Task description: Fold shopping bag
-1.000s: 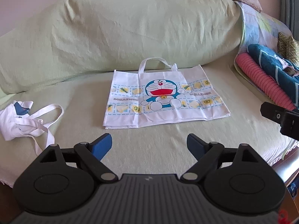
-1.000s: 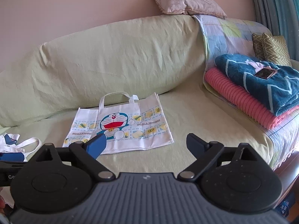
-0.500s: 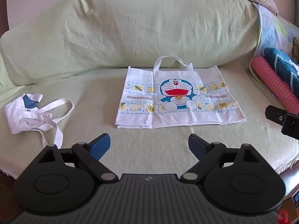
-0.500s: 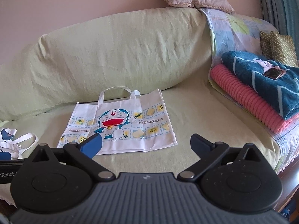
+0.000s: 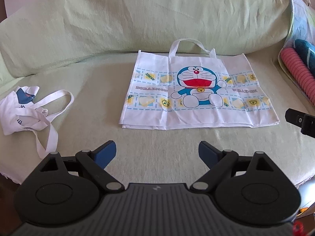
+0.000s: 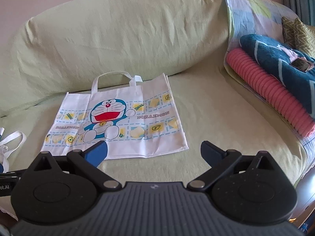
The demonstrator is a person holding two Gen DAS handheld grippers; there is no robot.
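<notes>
**Both claws brought closer over a bag lying flat**

At the far left of the seat a crumpled white bag point(image 5: 21, 108) is seen, its long straps trailing towards the front edge. Beside it, well apart, the shopping bag point(image 5: 196, 90) is laid flat on the green sofa cover point(image 5: 98, 29), cartoon side up, handles pointing at the backrest and the bottom edge nearest the cameras. No fold across the printed panel can be made out; only the layered bottom edge is shown. At the right end a pile of folded blankets point(image 6: 275, 82) is stacked with a phone point(image 6: 301, 64) on top.

Compared with a second ago, the shopping bag is seen larger and more central in both views, so both claws have been carried nearer and turned towards it. The left gripper point(image 5: 156, 153) is held with its fingers wide apart and nothing between them; the right gripper point(image 6: 153, 151) likewise, its left finger overlapping the bag's near edge in the view, though contact cannot be told. The bag's own position appears unchanged. An approach is suggested; whether a grasp follows cannot be judged.
</notes>
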